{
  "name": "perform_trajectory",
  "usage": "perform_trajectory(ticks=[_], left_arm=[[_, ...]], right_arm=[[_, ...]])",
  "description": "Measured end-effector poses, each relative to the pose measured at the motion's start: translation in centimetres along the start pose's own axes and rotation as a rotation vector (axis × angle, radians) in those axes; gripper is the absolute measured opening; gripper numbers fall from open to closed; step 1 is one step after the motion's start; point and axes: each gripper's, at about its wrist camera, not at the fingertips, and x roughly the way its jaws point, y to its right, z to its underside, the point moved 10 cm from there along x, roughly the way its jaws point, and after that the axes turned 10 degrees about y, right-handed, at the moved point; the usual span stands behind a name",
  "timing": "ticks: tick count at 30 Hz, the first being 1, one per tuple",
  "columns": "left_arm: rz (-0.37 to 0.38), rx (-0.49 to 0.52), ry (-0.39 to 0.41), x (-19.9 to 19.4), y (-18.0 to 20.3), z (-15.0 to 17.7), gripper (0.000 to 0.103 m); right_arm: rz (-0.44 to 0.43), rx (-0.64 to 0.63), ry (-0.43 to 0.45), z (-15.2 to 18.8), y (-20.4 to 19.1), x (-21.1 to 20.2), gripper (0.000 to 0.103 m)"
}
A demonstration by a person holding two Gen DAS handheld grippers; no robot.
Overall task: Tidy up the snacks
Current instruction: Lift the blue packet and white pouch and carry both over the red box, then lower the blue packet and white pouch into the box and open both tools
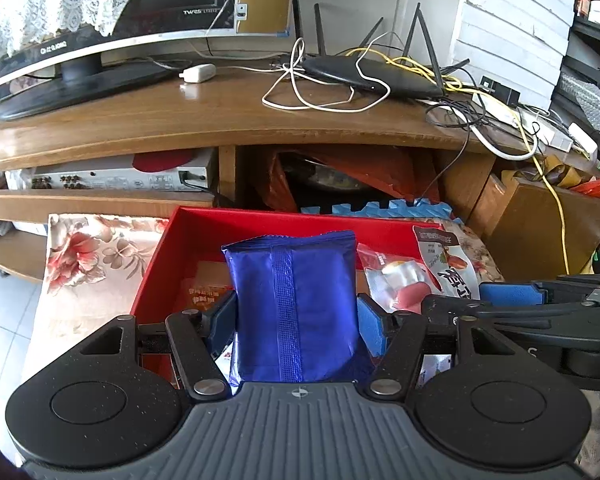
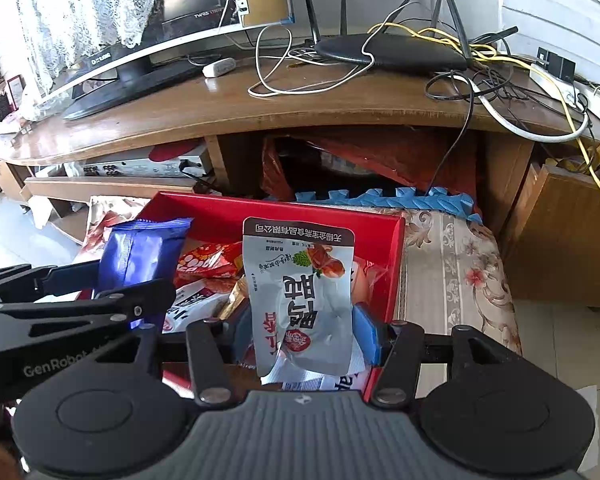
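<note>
We see a floral cloth [image 2: 456, 264] covering the low surface in front of the wooden stand [image 1: 204, 120]. On the cloth sits a red box [image 2: 396, 264], and behind the box a blue foam mat [image 2: 432, 202] touches its far rim.

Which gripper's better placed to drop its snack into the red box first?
Probably left. The left gripper holds the blue packet squarely over the red box interior; the right gripper holds the silver pouch nearer the box's right wall. Close call.
</note>
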Motion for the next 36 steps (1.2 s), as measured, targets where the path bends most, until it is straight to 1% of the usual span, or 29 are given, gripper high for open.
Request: perform_trajectory(ticks=[14,24,28,33,36], left_arm=[[-0.029,0.007,-0.049,2.5,-0.7,0.9,0.068],[-0.035,-0.003,-0.059,2.8,-1.0,1.1,0.069],[-0.047,0.012,-0.059,2.7,-1.1,1.1,0.074],[-0.055,-0.001,-0.057,2.4,-1.6,1.1,0.079],[-0.065,0.004,-0.053,2.1,-1.8,1.0,0.084]], right_arm=[[0.036,-0.024,-0.043,0.6,0.3,2.9,0.062],[0.052,-0.035,-0.044,0.5,0.1,3.4,0.065],[0.054,-0.029,-0.045,0.6,0.2,3.3,0.065],[0.051,-0.018,-0.041,0.4,0.2,3.2,0.066],[0.049,-0.019,-0.037,0.3,0.1,3.0,0.068]])
